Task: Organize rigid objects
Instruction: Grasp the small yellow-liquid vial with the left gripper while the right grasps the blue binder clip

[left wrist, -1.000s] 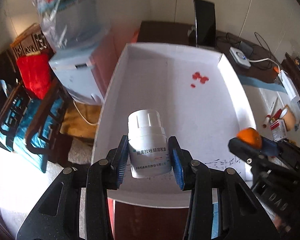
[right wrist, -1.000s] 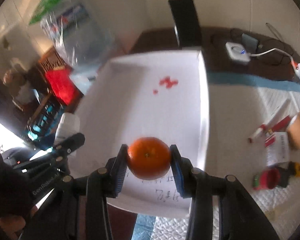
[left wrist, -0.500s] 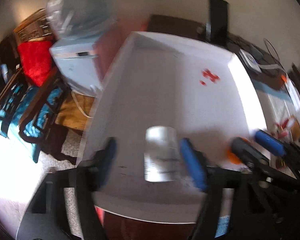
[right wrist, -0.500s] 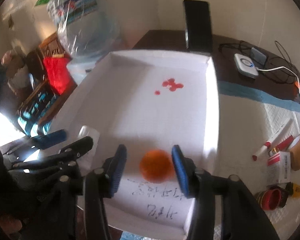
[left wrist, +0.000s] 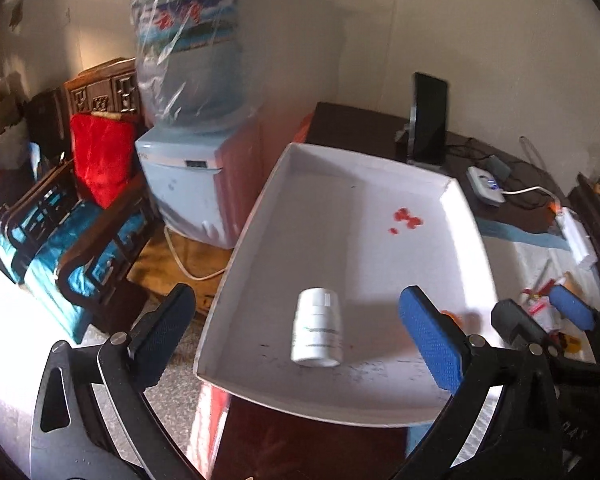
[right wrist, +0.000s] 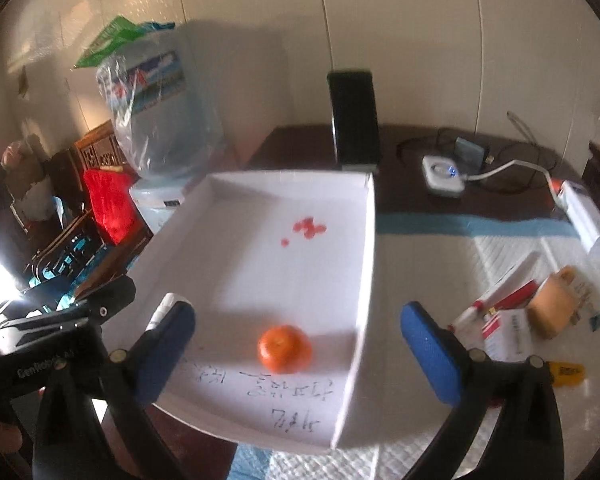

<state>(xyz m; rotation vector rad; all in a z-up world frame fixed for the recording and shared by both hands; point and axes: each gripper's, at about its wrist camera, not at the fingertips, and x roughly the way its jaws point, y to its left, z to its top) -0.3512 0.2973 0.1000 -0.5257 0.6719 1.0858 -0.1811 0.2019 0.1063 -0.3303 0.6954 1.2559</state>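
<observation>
Both claws wide open, nothing held.

The white bottle (left wrist: 317,327) stands upright near the front edge of the white tray (left wrist: 260,216), straight ahead of the left claw (left wrist: 300,336). The orange (right wrist: 285,348) sits to its right in the tray, between the right claw's (right wrist: 298,348) spread fingers; loose items lie on the table to the right, nearer that claw.

Both wrist cameras look forward and down from close above the near edge of the white tray (left wrist: 452,216) (right wrist: 370,240). The left camera sits left of the right; both share the tray interior.
</observation>
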